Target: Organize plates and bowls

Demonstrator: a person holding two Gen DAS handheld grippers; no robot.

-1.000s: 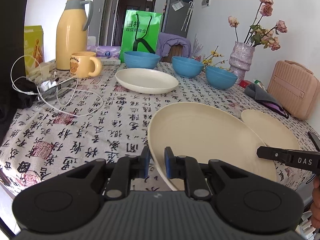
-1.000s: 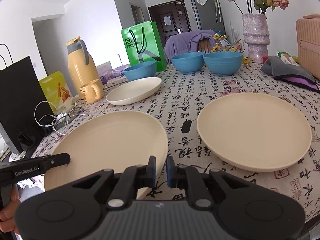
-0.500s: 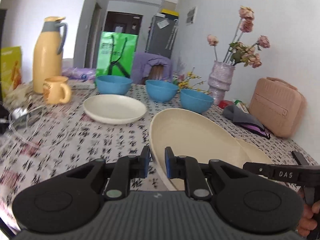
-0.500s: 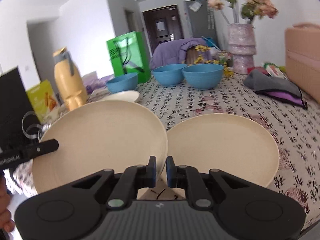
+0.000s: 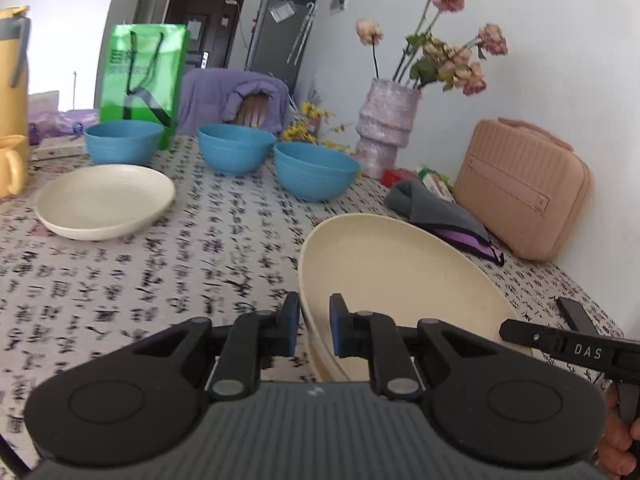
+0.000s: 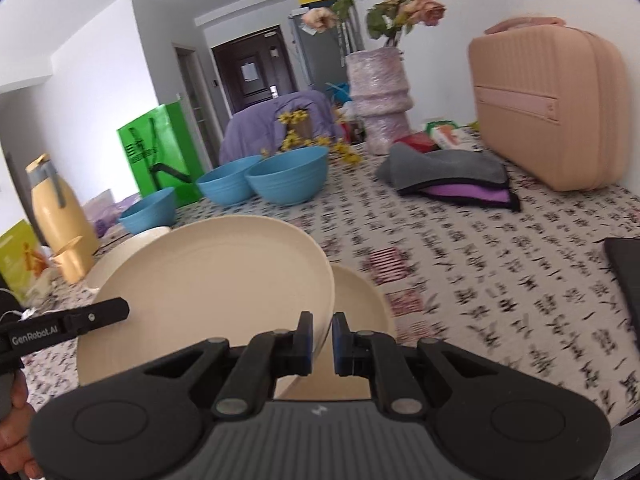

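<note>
The left hand-held gripper (image 5: 314,330) and the right hand-held gripper (image 6: 321,338) each have their blue-padded jaws nearly closed on a thin rim, while fingers (image 6: 14,412) of a hand wrap the left one's handle.

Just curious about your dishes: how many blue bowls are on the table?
3. One blue bowl sits by the green bag, a second in front of the draped chair, a third near the vase. None stacked, as far as I can tell.
</note>
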